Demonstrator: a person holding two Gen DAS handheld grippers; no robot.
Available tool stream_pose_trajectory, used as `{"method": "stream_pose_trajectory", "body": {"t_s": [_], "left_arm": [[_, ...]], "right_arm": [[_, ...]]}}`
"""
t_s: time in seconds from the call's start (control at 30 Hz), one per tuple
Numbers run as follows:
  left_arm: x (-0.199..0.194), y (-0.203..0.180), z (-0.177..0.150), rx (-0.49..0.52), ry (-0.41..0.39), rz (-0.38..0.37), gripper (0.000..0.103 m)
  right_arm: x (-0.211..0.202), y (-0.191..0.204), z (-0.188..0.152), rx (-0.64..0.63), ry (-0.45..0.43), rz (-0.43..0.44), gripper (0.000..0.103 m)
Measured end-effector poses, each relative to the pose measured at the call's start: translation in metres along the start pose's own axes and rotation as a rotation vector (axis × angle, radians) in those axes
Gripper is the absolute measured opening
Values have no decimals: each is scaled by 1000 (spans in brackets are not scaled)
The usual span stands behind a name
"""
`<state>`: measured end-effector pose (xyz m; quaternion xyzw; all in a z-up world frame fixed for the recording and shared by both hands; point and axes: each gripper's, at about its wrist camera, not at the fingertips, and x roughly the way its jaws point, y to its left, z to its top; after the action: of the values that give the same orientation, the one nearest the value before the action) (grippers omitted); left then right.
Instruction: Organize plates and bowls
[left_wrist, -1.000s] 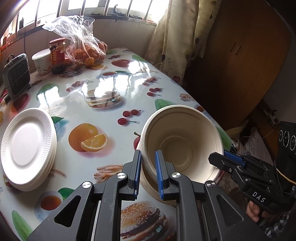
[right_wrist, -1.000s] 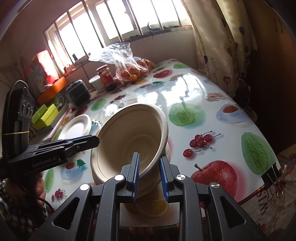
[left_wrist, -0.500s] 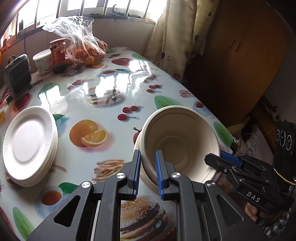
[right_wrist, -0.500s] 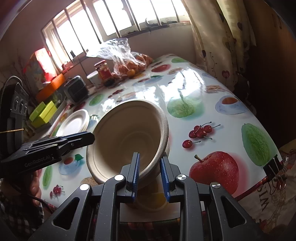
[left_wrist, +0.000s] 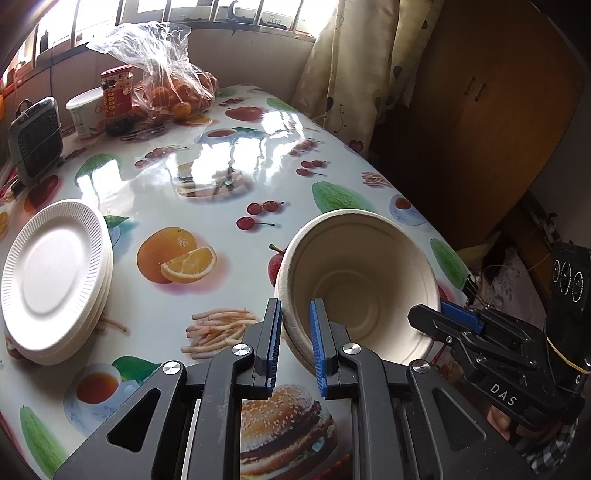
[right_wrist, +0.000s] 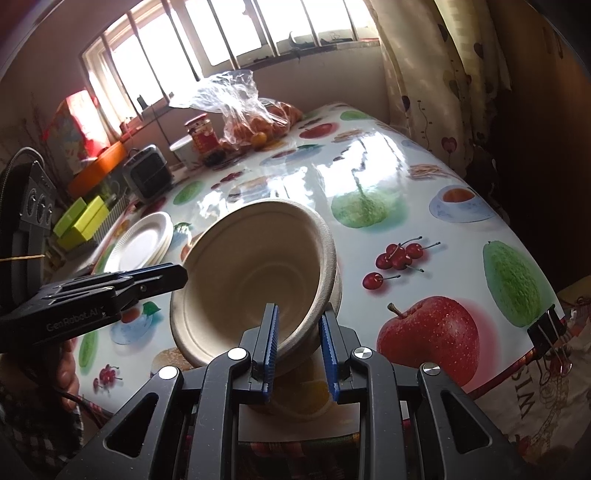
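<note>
- Beige paper bowl (left_wrist: 360, 291) sits tilted above the near edge of the table (left_wrist: 229, 177), its mouth facing the cameras – both tools have a piece of it.
- Left gripper (left_wrist: 293, 341) is clamped on the bowl's left rim, blue pads (left_wrist: 272, 343) either side of the wall.
- Right gripper (right_wrist: 297, 349) pinches the opposite wall; in the right wrist view a second bowl (right_wrist: 295, 387) shows underneath, nested into the first.
- Compared with a second ago, the bowl sits a touch lower in the left view and the cherries on the fruit-print cloth now show clear above its rim; the grip on both sides is unchanged.
- White paper plates (left_wrist: 51, 284) stay stacked at the left side of the table, well apart from the bowl – no shift there.
- Far end holds a plastic bag of oranges (left_wrist: 173, 88), a red-lidded jar (left_wrist: 117, 99) and a white tub (left_wrist: 86, 116), same as before.
</note>
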<state>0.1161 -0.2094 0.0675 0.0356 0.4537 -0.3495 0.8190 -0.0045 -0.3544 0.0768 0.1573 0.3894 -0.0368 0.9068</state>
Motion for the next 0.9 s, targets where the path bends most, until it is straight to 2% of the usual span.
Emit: {"method": "stream_pose_trajectory", "body": {"t_s": [0.1,0.23,0.7,0.9], "left_arm": [[1,0,-1,-3,2,-2,16],[2,0,-1,-3,2,-6,16],[8,4,-1,-14,12,-23,17],[9,6,0,-20,11,-31,26]], "right_arm": [[0,0,0,-2,1,0,24],[2,2,0,-12,2,-2,31],[3,2,-1,-16,1,-13,41],[3,1,0,-15,-5,-27,43]]}}
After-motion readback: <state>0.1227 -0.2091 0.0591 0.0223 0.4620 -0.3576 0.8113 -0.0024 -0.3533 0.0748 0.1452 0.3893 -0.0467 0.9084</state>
